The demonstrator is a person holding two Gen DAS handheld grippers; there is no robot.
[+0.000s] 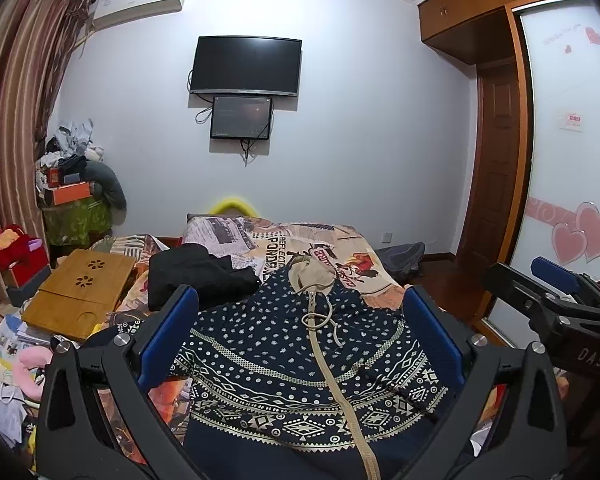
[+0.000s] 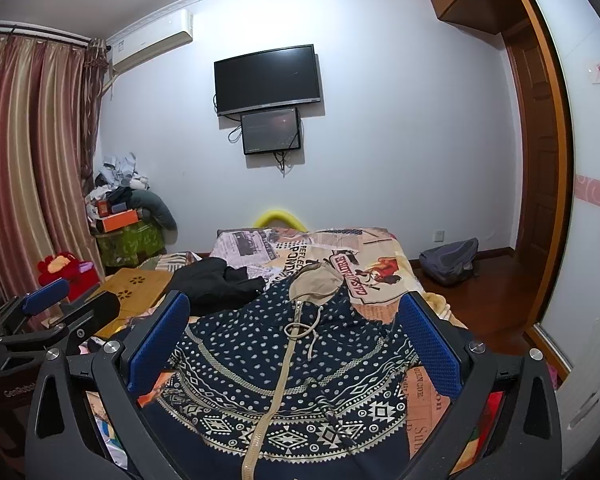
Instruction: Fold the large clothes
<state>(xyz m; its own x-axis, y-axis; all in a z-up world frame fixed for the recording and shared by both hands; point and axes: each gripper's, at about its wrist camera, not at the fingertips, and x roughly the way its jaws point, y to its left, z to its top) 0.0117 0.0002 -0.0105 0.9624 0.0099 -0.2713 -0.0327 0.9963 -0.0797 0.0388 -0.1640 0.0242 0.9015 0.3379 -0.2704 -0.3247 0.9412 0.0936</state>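
Note:
A navy hooded jacket (image 1: 292, 356) with a white dotted and diamond pattern, a beige zip and a beige hood lining lies front up on the bed, hood pointing away. It also shows in the right wrist view (image 2: 284, 368). My left gripper (image 1: 300, 332) is open above the jacket's lower part, its blue pads either side of the zip. My right gripper (image 2: 296, 340) is open the same way, holding nothing. The right gripper shows at the right edge of the left wrist view (image 1: 556, 292). The left gripper shows at the left edge of the right wrist view (image 2: 48, 308).
A black garment (image 1: 196, 276) lies on the patterned bedspread (image 1: 340, 248) left of the jacket. A wooden lap tray (image 1: 80, 296) sits at the bed's left with clutter below. A grey backpack (image 2: 448, 264) lies on the floor at right. A wardrobe (image 1: 572, 160) stands at right.

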